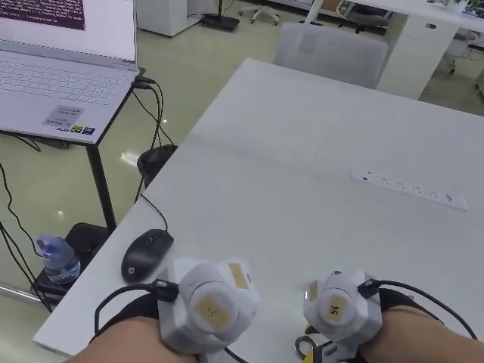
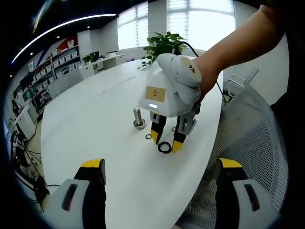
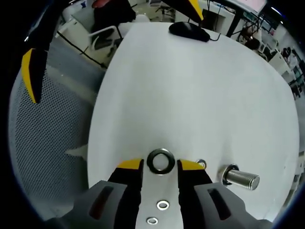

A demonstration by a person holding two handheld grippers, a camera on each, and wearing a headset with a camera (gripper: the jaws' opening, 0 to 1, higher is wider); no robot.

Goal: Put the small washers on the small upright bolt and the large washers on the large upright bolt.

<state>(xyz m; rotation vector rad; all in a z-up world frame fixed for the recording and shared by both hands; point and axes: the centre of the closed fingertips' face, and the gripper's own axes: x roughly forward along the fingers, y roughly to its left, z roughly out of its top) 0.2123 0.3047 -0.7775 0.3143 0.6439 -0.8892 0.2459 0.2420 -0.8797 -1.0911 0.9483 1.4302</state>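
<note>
In the right gripper view a large steel washer (image 3: 160, 161) lies flat on the white table (image 3: 200, 90), right at the tips of my right gripper (image 3: 160, 165). The jaws sit close on either side of it with thin gaps showing. The large upright bolt (image 3: 240, 178) stands just to the right, and small washers (image 3: 162, 205) lie between the jaws nearer the camera. The left gripper view shows the right gripper (image 2: 167, 141) over the same washer (image 2: 165, 147), with the bolt (image 2: 138, 117) beside it. My left gripper (image 2: 161, 164) is wide open and holds nothing.
A black mouse (image 1: 146, 253) lies near the table's left edge, and a white power strip (image 1: 408, 189) sits to the right. A laptop (image 1: 53, 83) stands on a side stand, with a water bottle (image 1: 57, 257) below it. A grey chair (image 1: 329, 49) is at the far end.
</note>
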